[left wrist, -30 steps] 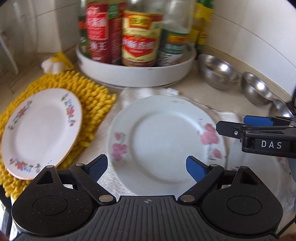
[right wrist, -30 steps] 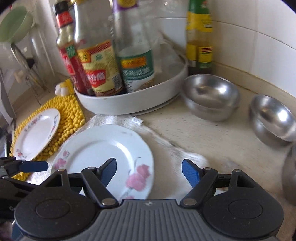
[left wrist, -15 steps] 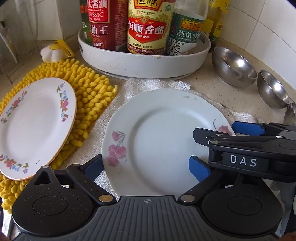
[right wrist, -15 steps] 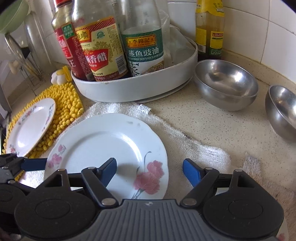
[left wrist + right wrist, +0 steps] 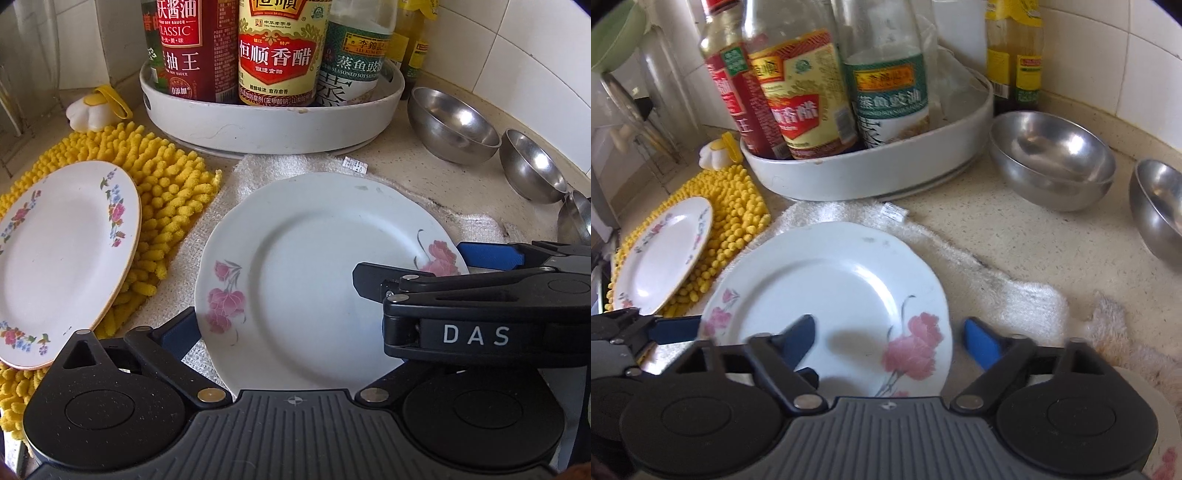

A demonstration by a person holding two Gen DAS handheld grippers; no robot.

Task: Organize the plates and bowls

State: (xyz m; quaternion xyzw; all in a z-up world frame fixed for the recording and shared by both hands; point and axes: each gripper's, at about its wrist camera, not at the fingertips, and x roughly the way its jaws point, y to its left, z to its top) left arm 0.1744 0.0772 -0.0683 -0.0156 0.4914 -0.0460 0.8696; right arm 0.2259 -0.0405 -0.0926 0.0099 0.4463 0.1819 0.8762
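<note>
A white plate with pink flowers (image 5: pixel 314 280) lies on a white towel (image 5: pixel 280 166); it also shows in the right wrist view (image 5: pixel 831 295). My left gripper (image 5: pixel 291 343) is open, with its left finger at the plate's near-left rim; its right finger is hidden behind the right gripper. My right gripper (image 5: pixel 890 339) is open and straddles the plate's right rim, one finger above the plate and one outside it; in the left wrist view (image 5: pixel 424 266) it reaches in from the right. A smaller floral plate (image 5: pixel 62 254) rests on a yellow mat (image 5: pixel 170 199). Steel bowls (image 5: pixel 454 125) stand at the back right.
A white round tray (image 5: pixel 273 118) with several sauce bottles (image 5: pixel 277 51) stands behind the plates. A second steel bowl (image 5: pixel 1160 206) and tiled wall are at the right. A dish rack (image 5: pixel 635 122) stands at far left. A white and yellow flower-shaped item (image 5: pixel 92 110) lies beside the mat.
Both grippers have moved closer to the pink-flowered plate. The right gripper has slid further over its right rim, and the left finger now sits at its near-left rim.
</note>
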